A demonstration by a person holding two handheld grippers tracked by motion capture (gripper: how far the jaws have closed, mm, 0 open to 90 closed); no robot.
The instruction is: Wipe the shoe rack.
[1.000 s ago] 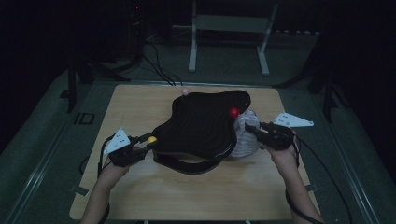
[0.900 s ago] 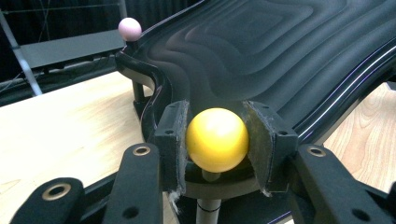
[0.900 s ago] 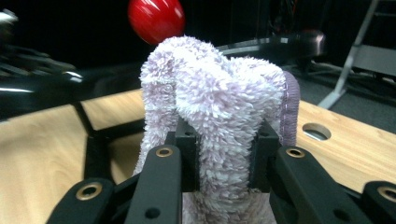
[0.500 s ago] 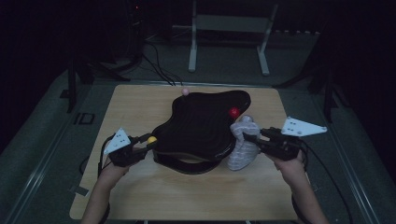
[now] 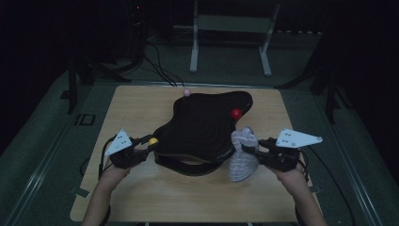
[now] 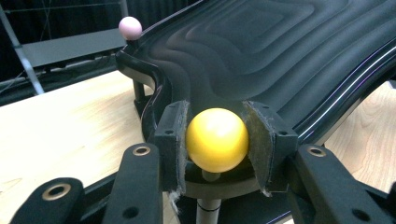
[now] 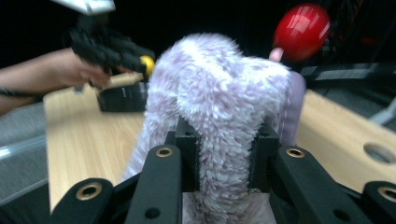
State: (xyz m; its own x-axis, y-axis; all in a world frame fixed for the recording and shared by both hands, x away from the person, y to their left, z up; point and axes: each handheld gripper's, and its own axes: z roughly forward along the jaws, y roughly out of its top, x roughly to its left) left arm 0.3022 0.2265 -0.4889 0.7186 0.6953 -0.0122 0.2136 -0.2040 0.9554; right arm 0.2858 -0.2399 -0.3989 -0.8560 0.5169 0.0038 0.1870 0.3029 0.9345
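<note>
Fluffy sock (image 7: 219,107) pinched in right gripper (image 7: 223,154), yellow ball (image 6: 217,139) clamped in left gripper (image 6: 217,144).

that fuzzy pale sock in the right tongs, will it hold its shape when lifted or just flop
Probably flops: the fuzzy sock already folds over the right tongs and hangs limp in the high view. Likely light, since a pinch on one fold carries it. The pile looks grippy, so slipping seems unlikely.

Left gripper (image 6: 217,140) and right gripper (image 7: 224,140) apparently clamped.

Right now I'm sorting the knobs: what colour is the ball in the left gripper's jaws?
Yellow ball; clearest in the left gripper view.
</note>
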